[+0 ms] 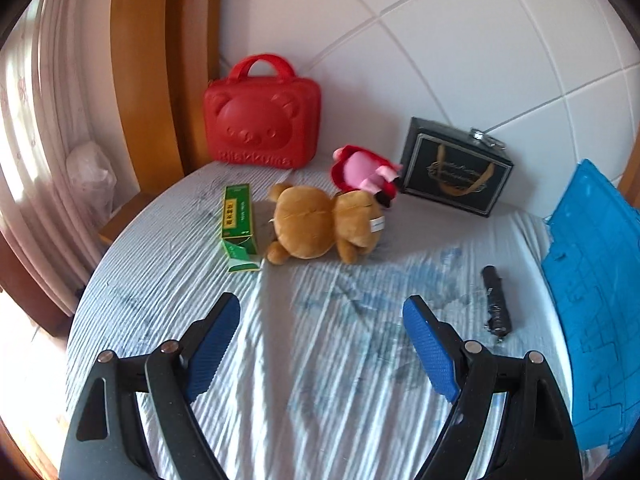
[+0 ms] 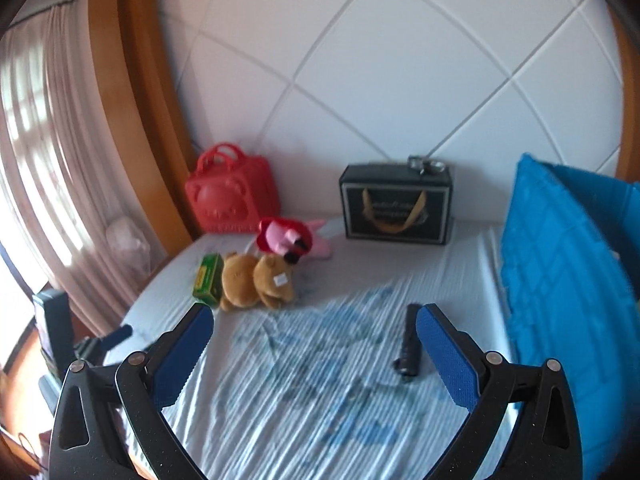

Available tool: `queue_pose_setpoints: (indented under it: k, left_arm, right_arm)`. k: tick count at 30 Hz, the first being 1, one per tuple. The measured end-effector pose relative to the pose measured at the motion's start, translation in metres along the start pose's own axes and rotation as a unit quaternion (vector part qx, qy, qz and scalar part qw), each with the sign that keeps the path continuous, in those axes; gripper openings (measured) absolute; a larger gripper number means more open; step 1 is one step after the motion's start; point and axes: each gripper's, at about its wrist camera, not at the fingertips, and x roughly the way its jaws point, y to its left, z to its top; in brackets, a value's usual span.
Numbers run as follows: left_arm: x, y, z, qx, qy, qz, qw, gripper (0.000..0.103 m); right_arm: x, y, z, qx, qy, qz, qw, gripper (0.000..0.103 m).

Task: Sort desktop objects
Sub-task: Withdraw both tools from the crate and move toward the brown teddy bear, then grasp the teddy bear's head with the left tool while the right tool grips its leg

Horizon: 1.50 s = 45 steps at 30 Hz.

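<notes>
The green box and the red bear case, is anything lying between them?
No. In the left wrist view, only bare striped sheet separates the green box from the red bear case.

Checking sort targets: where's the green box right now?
In the left wrist view, the green box lies left of centre on the striped sheet, beside the brown plush bear and before the red bear case.

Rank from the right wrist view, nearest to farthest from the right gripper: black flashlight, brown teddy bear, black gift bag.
1. Black flashlight, beside the right gripper's right finger.
2. Brown teddy bear, mid-bed, left.
3. Black gift bag, against the headboard.
</notes>
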Motion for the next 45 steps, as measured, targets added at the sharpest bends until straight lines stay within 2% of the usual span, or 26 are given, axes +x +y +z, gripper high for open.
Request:
queue_pose_setpoints:
  k: [8, 14, 19, 21, 24, 26, 28, 30, 32, 35, 39, 41, 45]
  left_arm:
    - [0.087, 0.035, 0.040, -0.009, 0.041, 0.022, 0.9989, 0.084]
    - [0.176, 0.043, 0.089, -0.014, 0.066, 0.024, 0.9974, 0.084]
    - [0.260, 0.043, 0.134, -0.029, 0.092, 0.029, 0.9949, 0.084]
    - [0.291, 0.042, 0.146, -0.034, 0.104, 0.033, 0.9934, 0.084]
    - [0.323, 0.039, 0.144, -0.035, 0.141, 0.025, 0.9891, 0.084]
    - [0.310, 0.042, 0.135, -0.048, 0.130, 0.009, 0.9903, 0.084]
    - [0.285, 0.042, 0.117, -0.045, 0.125, -0.025, 0.9908, 0.085]
    - [0.259, 0.042, 0.097, -0.044, 0.119, -0.054, 0.9905, 0.089]
    - [0.227, 0.039, 0.071, -0.034, 0.109, -0.063, 0.9914, 0.091]
    - [0.199, 0.037, 0.039, -0.014, 0.113, -0.057, 0.9919, 0.092]
    - [0.179, 0.036, -0.005, 0.041, 0.153, -0.029, 0.9869, 0.092]
    - [0.165, 0.041, -0.015, 0.053, 0.162, -0.025, 0.9850, 0.092]
    - [0.122, 0.057, -0.009, 0.050, 0.118, -0.045, 0.9907, 0.092]
  right_arm:
    - [0.124, 0.014, 0.016, 0.013, 0.078, -0.028, 0.996, 0.103]
    - [0.228, 0.030, 0.045, 0.008, 0.120, -0.045, 0.992, 0.103]
    - [0.310, 0.053, 0.066, -0.034, 0.141, -0.063, 0.987, 0.103]
    - [0.333, 0.056, 0.067, -0.040, 0.150, -0.068, 0.986, 0.103]
    - [0.349, 0.051, 0.065, -0.032, 0.157, -0.074, 0.984, 0.103]
    - [0.350, 0.046, 0.059, -0.026, 0.165, -0.071, 0.983, 0.103]
    - [0.343, 0.041, 0.051, -0.029, 0.172, -0.071, 0.982, 0.103]
    - [0.335, 0.040, 0.045, -0.026, 0.171, -0.064, 0.983, 0.103]
    - [0.324, 0.039, 0.038, -0.018, 0.171, -0.051, 0.984, 0.103]
    - [0.310, 0.040, 0.021, -0.004, 0.178, -0.033, 0.983, 0.103]
    - [0.308, 0.038, -0.011, 0.028, 0.209, -0.008, 0.977, 0.103]
    - [0.307, 0.041, -0.027, 0.032, 0.230, 0.004, 0.973, 0.103]
    - [0.296, 0.060, -0.062, -0.013, 0.258, 0.014, 0.966, 0.103]
